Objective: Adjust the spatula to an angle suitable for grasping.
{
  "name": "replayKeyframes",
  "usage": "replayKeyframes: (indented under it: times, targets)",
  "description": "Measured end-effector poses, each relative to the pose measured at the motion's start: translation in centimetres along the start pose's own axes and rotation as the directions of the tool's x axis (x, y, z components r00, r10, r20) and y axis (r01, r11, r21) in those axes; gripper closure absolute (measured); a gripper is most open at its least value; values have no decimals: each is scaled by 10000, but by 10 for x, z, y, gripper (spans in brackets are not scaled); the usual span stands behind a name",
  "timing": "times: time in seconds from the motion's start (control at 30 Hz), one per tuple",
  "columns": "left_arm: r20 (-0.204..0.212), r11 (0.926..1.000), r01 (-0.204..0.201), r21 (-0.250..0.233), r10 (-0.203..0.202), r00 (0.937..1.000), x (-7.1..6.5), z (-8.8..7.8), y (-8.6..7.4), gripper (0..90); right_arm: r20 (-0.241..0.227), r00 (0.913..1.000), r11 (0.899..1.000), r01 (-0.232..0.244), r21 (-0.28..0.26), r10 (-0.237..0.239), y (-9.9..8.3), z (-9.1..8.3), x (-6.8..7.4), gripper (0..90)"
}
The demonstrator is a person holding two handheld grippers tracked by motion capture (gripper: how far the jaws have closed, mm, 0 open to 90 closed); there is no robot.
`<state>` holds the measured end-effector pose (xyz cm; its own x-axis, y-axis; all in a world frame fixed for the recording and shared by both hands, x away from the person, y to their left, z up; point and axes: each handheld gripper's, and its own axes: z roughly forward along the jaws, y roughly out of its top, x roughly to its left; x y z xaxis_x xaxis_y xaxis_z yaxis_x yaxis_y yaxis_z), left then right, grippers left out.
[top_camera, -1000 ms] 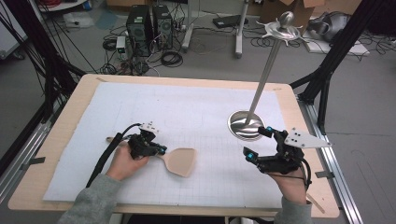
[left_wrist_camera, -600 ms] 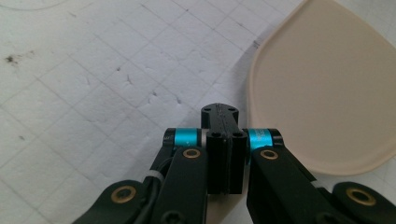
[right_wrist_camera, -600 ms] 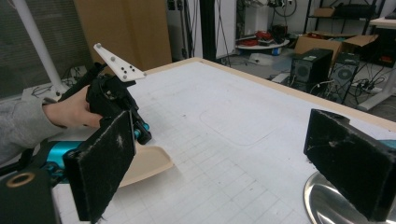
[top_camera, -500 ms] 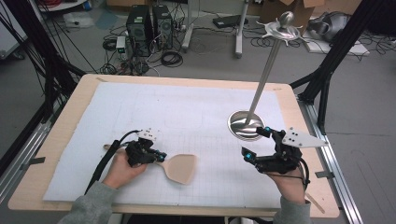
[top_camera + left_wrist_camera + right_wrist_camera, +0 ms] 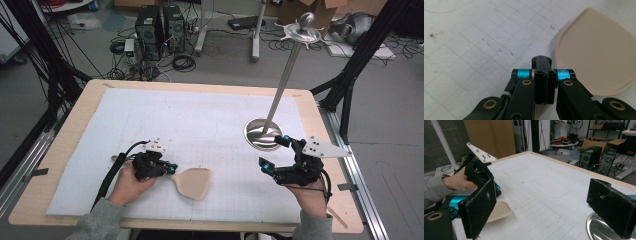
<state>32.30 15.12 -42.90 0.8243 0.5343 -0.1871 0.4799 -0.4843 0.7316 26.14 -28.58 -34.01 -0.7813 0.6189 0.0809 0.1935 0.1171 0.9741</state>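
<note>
Under the left gripper (image 5: 542,75) goes the neck of the wooden spatula (image 5: 596,55), and those two black jaws are drawn tight together, no gap at all between them. Whether they pinch the handle or just sit over it, I cannot tell from this angle. The broad blade lies flat on the gridded paper mat (image 5: 474,50), just ahead of the tips and off to their right.

Across at the right gripper (image 5: 544,207), the story is different: the pads stand wide apart with nothing between them, hovering low over the mat. Just beyond its far pad sits the round steel base (image 5: 599,230) of the stand, near but not touching.

By my read, the step is getting that spatula properly in hand and lifted, so the grip wants to sit on the narrow handle, square across it, before any lift. The blade is the heavy end; a pinch too far back lets it droop and swing. Keep the lift level and slow.

Farther out from the right gripper, the slim pole (image 5: 282,85) leans up to a small disc (image 5: 301,31) at its top, well beyond the table (image 5: 200,85) edge. A free right gripper could steady that base if the spatula heads that way
</note>
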Motion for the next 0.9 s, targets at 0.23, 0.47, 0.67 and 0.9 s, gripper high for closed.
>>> replayKeyframes:
  times: [0.23, 0.47, 0.67, 0.9]
  targets:
    - [-425, 9987, 58, -509, -80, 9991, 4, -27, -6, 895, -41, 10000, 10000, -2, -41, 2, 1, 0, 0, 81]
    - [-1082, 9966, 253, -787, -337, 9936, 13, -49, -23, 894, -69, 10000, 10000, -9, 46, 9, 1, 5, 0, 81]
    - [-1823, 9950, 388, -925, -553, 9817, 24, -69, -43, 893, -142, 9999, 9999, 32, 135, -30, 1, 11, -1, 81]
    - [-2554, 9926, 579, -1068, -836, 9632, 35, -90, -65, 892, -180, 9998, 9997, 21, 230, -17, 1, 15, -1, 81]
